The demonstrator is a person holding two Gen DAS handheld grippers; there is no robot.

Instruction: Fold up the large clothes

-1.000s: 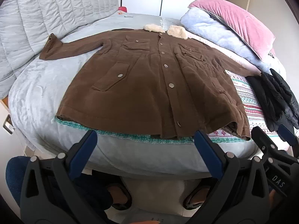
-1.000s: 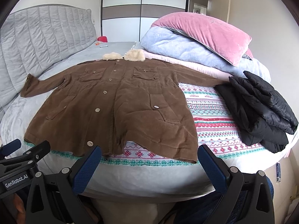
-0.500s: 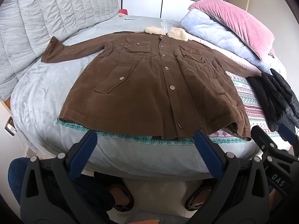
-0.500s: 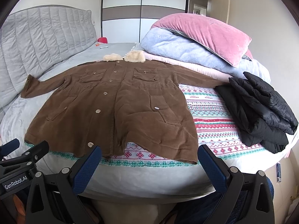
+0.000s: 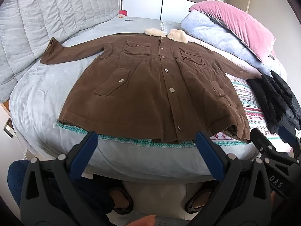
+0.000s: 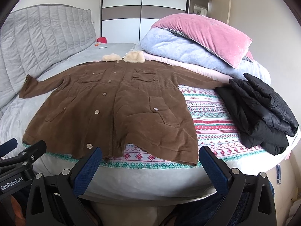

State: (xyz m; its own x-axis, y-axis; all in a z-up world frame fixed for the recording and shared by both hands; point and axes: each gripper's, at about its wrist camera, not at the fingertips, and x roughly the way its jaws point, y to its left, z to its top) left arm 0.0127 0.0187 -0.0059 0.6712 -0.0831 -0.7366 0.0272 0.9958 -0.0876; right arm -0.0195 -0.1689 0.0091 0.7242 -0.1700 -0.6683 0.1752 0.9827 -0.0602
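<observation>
A large brown coat (image 5: 150, 86) (image 6: 116, 109) with a cream fur collar (image 5: 176, 35) lies flat and buttoned on the bed, both sleeves spread out sideways, hem toward me. My left gripper (image 5: 146, 141) hangs open off the bed's near edge, just short of the hem's middle. My right gripper (image 6: 150, 154) is open too, in front of the hem's right part. Neither touches the coat. Each gripper shows at the edge of the other's view.
A folded black puffer jacket (image 6: 259, 109) rests on the patterned blanket (image 6: 210, 116) at the right. Stacked pink and blue pillows (image 6: 197, 37) lie behind it. The grey quilted headboard (image 5: 47, 18) runs along the left. A person's slippered feet (image 5: 120, 199) stand below the bed edge.
Both grippers have risen a little and edged toward the bed, so the coat sits lower and larger in view. The coat itself has not moved.
</observation>
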